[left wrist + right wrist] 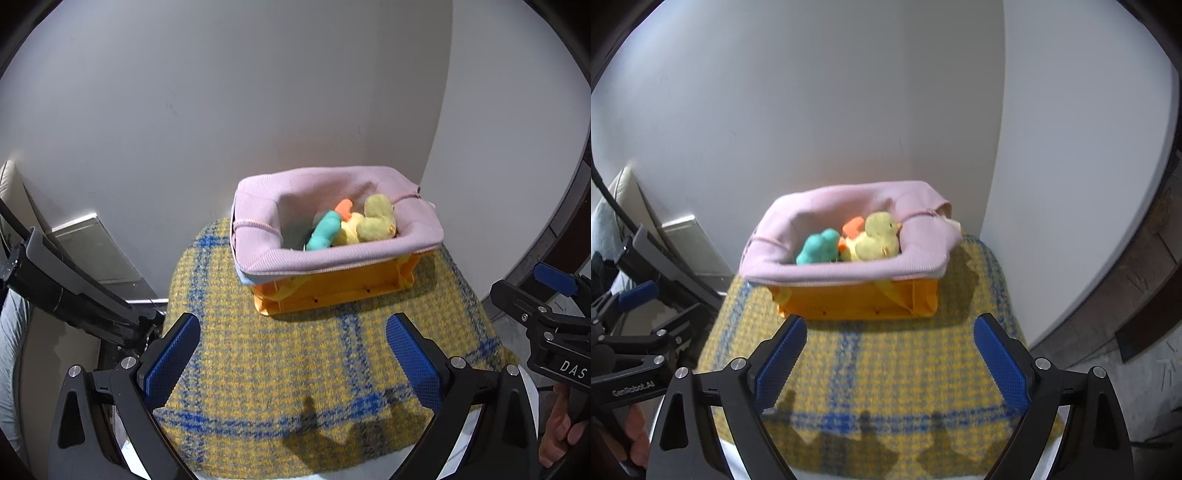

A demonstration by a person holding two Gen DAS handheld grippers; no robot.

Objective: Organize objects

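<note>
The orange crate (857, 301), lined with a pink cloth (846, 271), sits on the table's yellow-and-blue plaid cover (886, 369), ahead of both hand-held grippers and beyond their fingertips. Inside lie a yellow plush duck (877, 240), a teal plush toy (818, 251) and an orange piece (853, 226). The right hand-held gripper (888, 363) and the left hand-held gripper (293, 363) both stand wide open and empty. This looks like the approach step; next, one must reach into the crate, straddle a soft toy and close gently.
</note>
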